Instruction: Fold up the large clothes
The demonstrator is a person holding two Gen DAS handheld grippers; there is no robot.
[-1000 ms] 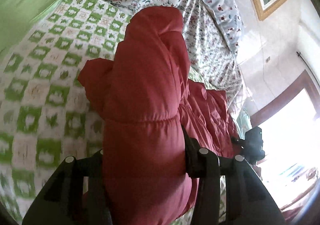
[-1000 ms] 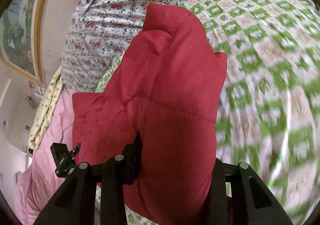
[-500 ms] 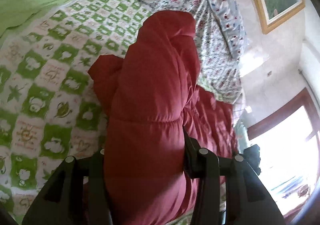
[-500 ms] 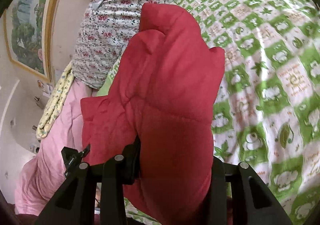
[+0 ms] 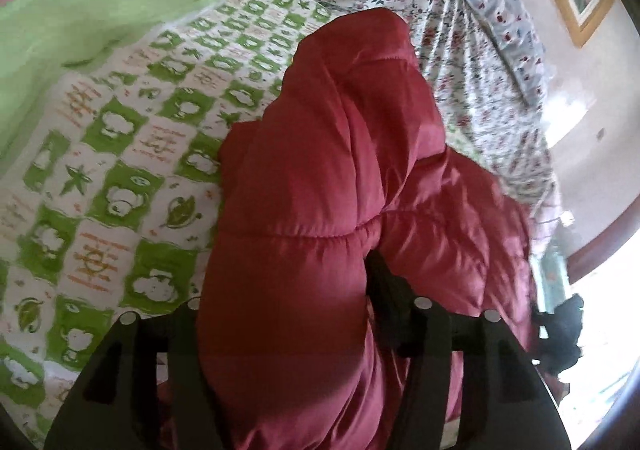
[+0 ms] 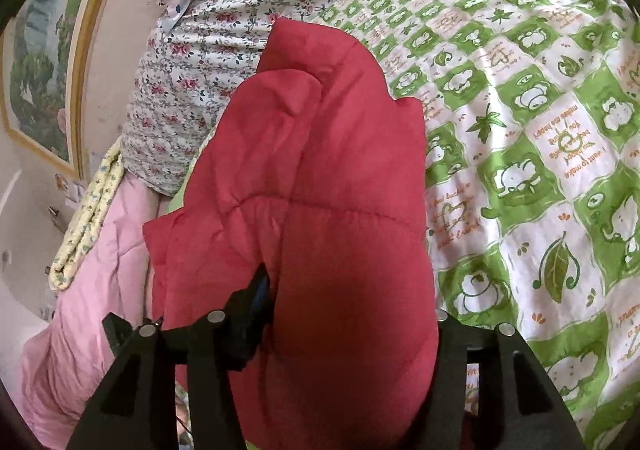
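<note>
A red puffer jacket (image 5: 320, 178) hangs forward over the green-and-white checked quilt (image 5: 100, 170) of a bed. My left gripper (image 5: 288, 330) is shut on the jacket's padded edge, and the cloth bulges between its fingers (image 5: 384, 290) and hides the tips. In the right wrist view the same jacket (image 6: 328, 190) fills the middle. My right gripper (image 6: 348, 330) is shut on it as well, with the cloth bulging over its fingers (image 6: 248, 310). The other gripper shows small at the right edge of the left view (image 5: 560, 334).
A floral sheet (image 5: 460, 50) and a patterned pillow (image 5: 504, 10) lie at the head of the bed. A plain green cover (image 5: 60, 10) lies at far left. A pink blanket (image 6: 92, 270) hangs off the bed's side. A framed picture (image 6: 44, 62) hangs on the wall.
Both grippers have moved forward over the quilt with the jacket in them. The quilt squares look larger and nearer, and the green cover has come further into the left view.
</note>
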